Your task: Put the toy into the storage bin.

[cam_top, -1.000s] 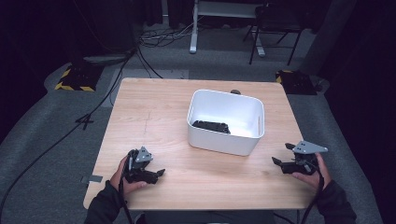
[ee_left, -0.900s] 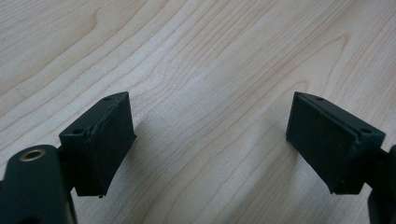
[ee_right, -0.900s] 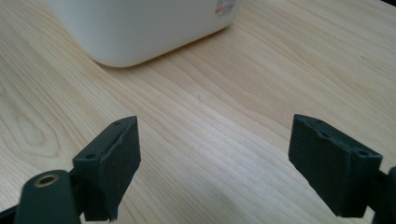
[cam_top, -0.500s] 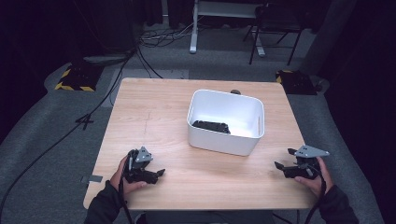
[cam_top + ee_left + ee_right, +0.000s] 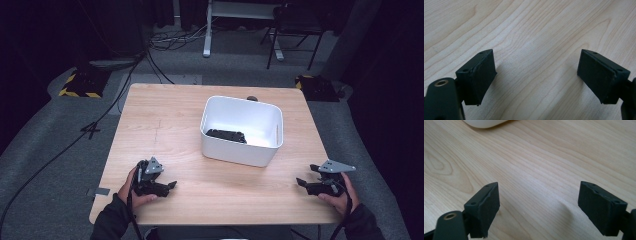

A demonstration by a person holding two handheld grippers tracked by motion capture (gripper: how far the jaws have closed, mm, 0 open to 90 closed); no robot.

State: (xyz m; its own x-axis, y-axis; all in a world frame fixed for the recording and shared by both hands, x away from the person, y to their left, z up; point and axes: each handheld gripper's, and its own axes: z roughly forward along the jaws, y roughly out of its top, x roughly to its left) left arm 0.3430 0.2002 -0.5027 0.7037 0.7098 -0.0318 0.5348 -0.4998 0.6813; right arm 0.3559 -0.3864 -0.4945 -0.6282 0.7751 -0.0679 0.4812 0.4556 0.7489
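A white tub [image 5: 242,150] stands on the wooden table [image 5: 165,125], right of centre, with dark items [image 5: 226,135] lying on its floor. My left gripper [image 5: 171,185] rests low at the table's front left, held by a hand, its jaws wide apart with bare wood between them [image 5: 536,72]. At the front right edge my right gripper [image 5: 301,183] is held by the other hand. Its jaws are also spread wide over bare wood [image 5: 537,202], and the tub's rounded bottom corner [image 5: 484,123] shows at the top of that view.
Grey carpet surrounds the table. Cables [image 5: 115,95] trail over the floor at the left and back. A chair [image 5: 295,30] and a desk leg [image 5: 206,35] stand behind the table. Yellow-black striped pads [image 5: 80,85] lie at the back left and back right.
My right gripper has sunk and drifted toward the front right corner of the table. The left gripper has stayed put.
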